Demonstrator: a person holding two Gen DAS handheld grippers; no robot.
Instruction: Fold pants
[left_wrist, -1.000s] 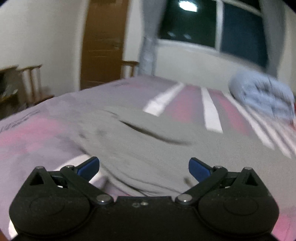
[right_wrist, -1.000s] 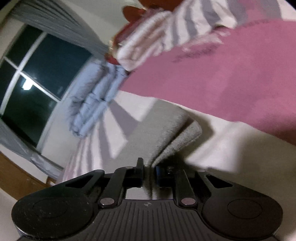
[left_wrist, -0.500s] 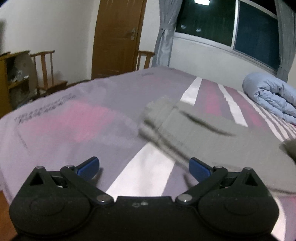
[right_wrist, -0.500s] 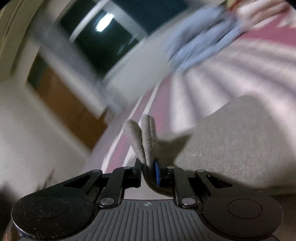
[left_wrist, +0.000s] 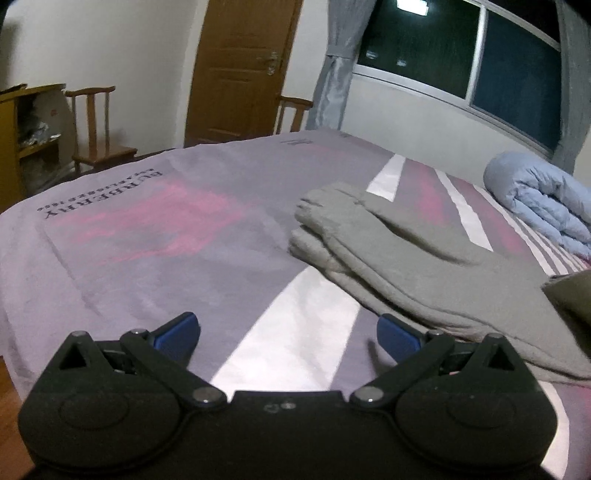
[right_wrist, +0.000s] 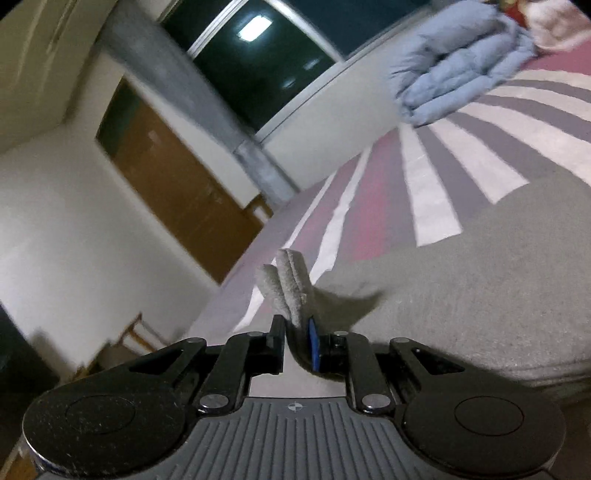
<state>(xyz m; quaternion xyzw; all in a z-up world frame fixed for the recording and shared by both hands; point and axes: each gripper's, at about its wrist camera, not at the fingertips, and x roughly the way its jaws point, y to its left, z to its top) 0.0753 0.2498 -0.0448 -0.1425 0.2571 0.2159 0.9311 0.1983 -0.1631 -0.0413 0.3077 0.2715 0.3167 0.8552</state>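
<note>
Grey pants (left_wrist: 413, 258) lie on the striped purple and pink bed sheet (left_wrist: 155, 221), doubled over, with the leg ends toward the left of the left wrist view. My left gripper (left_wrist: 288, 328) hovers open over the sheet, just left of the pants, with nothing between its fingers. In the right wrist view my right gripper (right_wrist: 297, 334) is shut on a pinched edge of the pants (right_wrist: 291, 284) that sticks up between the pads. The rest of the pants (right_wrist: 480, 280) spreads flat to the right of it.
A rolled light-blue quilt (left_wrist: 543, 199) lies at the far right of the bed under the window (left_wrist: 461, 48). Wooden chairs (left_wrist: 98, 125), a door (left_wrist: 240, 70) and a cabinet (left_wrist: 22, 140) stand beyond the bed's left edge.
The right gripper has swung across the bed carrying the pants edge, folding the cloth over. The left gripper has drawn back left, off the pants, so bare sheet lies under it.
</note>
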